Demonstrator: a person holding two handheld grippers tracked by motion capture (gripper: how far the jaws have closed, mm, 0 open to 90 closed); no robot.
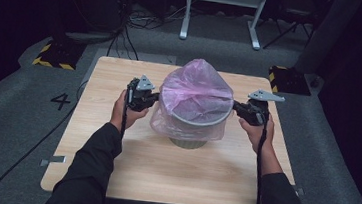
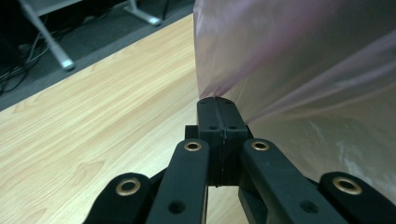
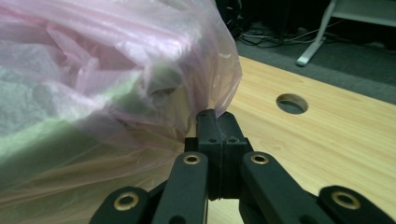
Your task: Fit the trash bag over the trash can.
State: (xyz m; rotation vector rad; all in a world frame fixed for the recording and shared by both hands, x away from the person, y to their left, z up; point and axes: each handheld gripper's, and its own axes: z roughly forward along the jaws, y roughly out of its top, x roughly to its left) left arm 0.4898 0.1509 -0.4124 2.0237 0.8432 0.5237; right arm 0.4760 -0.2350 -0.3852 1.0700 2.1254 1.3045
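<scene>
Inside grey bin (image 1: 194, 121), pink bag (image 1: 196, 91); both grippers pinch it.

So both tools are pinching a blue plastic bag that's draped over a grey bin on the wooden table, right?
Not quite: the bag is pink, not blue, as the high view shows. The rest holds: the left tool and right tool are each shut on its film, and it drapes over the grey bin on the wooden table.
</scene>
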